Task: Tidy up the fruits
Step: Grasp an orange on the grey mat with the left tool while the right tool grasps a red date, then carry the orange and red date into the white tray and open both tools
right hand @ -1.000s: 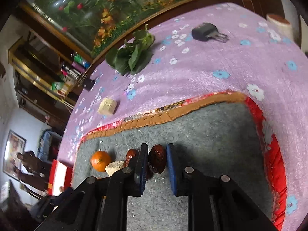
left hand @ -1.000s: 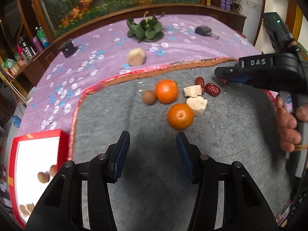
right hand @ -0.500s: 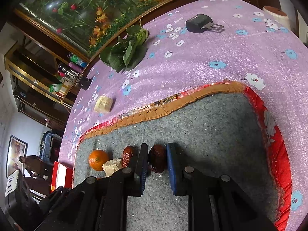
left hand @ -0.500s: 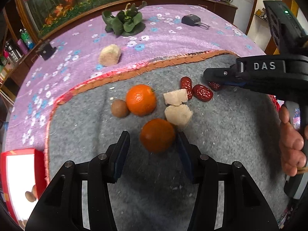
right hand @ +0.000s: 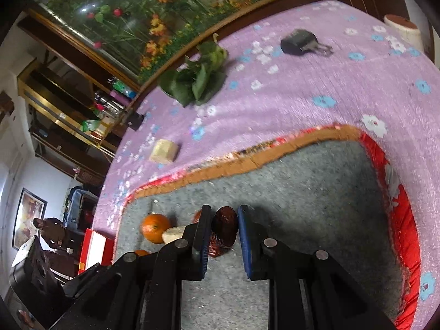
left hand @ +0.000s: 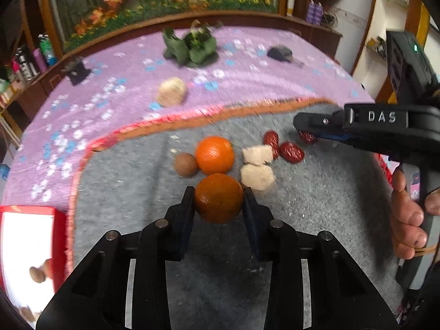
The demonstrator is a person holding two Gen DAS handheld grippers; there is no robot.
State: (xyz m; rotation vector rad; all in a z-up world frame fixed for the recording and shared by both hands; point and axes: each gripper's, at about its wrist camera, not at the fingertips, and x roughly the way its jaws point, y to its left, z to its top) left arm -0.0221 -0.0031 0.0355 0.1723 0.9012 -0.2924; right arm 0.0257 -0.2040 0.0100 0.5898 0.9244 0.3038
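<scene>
On the grey mat (left hand: 302, 206) my left gripper (left hand: 218, 195) is closing its jaws on the nearer orange (left hand: 218, 200), and both pads touch its sides. Just beyond lie a second orange (left hand: 214, 154), a small brown round fruit (left hand: 186, 164), two pale chunks (left hand: 258, 177) and two red dates (left hand: 292, 151). My right gripper (right hand: 224, 209) is shut on another red date (right hand: 224, 227) low over the mat. It also shows from the side in the left wrist view, right gripper (left hand: 305, 132), held by a person's hand (left hand: 407, 220).
A red box (left hand: 59, 236) with a white inside holds a few brown fruits at the mat's left edge. On the purple flowered cloth (left hand: 247, 88) beyond lie green leaves (left hand: 192, 46), a pale lump (left hand: 171, 91) and two small black objects (left hand: 280, 53).
My left gripper moved forward over the nearer orange and its jaws narrowed onto it. The right gripper stayed in place, still shut on the date.
</scene>
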